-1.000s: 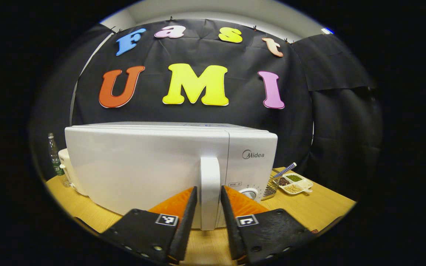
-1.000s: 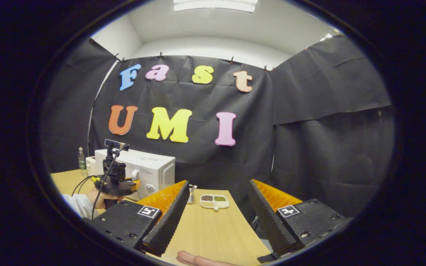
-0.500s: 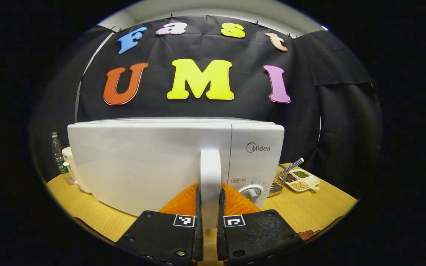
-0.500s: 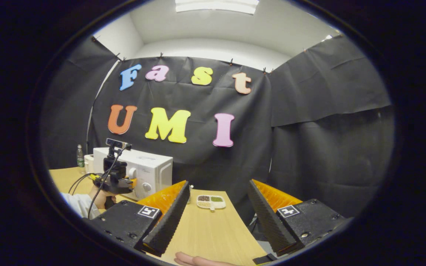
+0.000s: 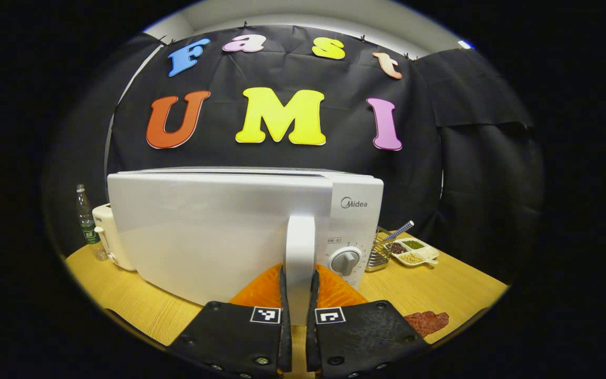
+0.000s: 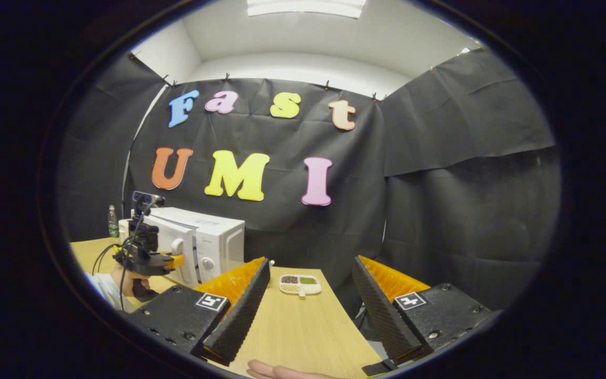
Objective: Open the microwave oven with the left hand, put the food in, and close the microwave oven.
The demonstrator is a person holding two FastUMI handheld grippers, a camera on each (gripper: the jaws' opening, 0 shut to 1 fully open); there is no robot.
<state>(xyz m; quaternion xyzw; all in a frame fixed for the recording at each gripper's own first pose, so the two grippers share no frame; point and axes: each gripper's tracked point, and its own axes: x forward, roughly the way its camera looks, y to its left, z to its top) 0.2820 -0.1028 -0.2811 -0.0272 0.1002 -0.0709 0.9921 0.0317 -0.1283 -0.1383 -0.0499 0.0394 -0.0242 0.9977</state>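
A white microwave (image 5: 219, 221) stands on the wooden table (image 5: 440, 295), its door pulled slightly ajar. My left gripper (image 5: 298, 272) is shut on the door's vertical white handle (image 5: 300, 242). In the right gripper view the microwave (image 6: 213, 239) shows a dark gap beside the handle, with the left gripper (image 6: 169, 259) and the hand holding it (image 6: 133, 281) at the door. A flat reddish-brown piece of food (image 5: 426, 321) lies on the table to the right of my left fingers. My right gripper (image 6: 311, 263) hangs open over the table with nothing between its fingers.
A divided white tray of beans (image 5: 413, 252) and a wire basket with a pen (image 5: 379, 252) sit right of the microwave. A bottle (image 5: 86, 221) and a white appliance (image 5: 108, 237) stand to its left. A person's finger (image 6: 276, 371) shows at the near table edge.
My left gripper went from open around the handle to shut on it, then drew the door a little way out. The right gripper stayed open and nearly still.
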